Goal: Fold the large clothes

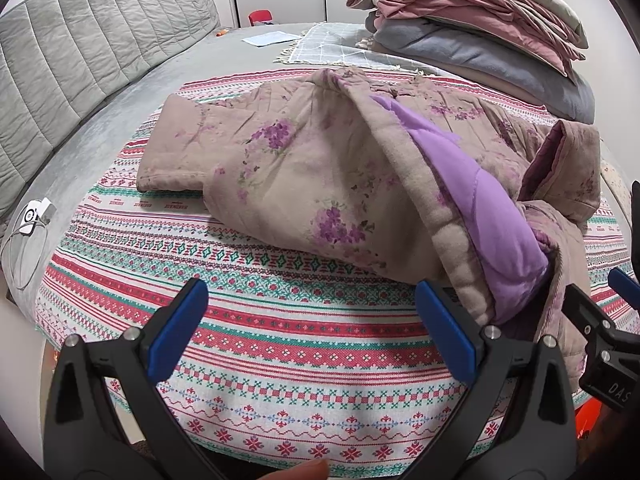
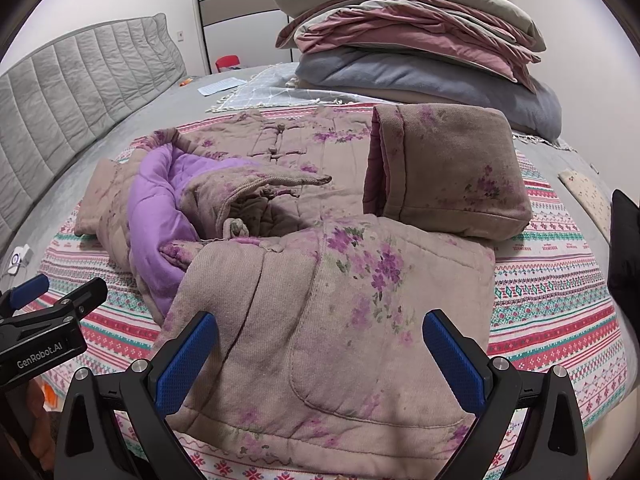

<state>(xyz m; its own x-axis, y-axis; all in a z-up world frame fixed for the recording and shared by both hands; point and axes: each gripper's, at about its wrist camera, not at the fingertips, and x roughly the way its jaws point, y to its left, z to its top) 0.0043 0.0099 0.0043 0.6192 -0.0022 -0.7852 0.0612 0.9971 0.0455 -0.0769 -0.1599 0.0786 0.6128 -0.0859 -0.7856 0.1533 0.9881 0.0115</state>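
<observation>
A padded beige jacket (image 1: 288,168) with purple flowers and lilac lining (image 1: 480,200) lies on a patterned cloth (image 1: 280,340) on the bed. Its front flap is turned back, baring the lining. In the right wrist view the jacket (image 2: 340,320) has its right sleeve (image 2: 448,172) folded over the chest. My left gripper (image 1: 316,320) is open above the cloth just in front of the hem, its right finger beside the lining edge. My right gripper (image 2: 320,356) is open over the jacket's lower front, with nothing between its fingers.
A stack of folded quilts (image 1: 472,12) sits at the back right of the bed, next to a fringed grey cloth (image 1: 332,46). The grey padded headboard (image 1: 80,60) runs along the left. A small white device with a cable (image 1: 34,214) lies at the left edge.
</observation>
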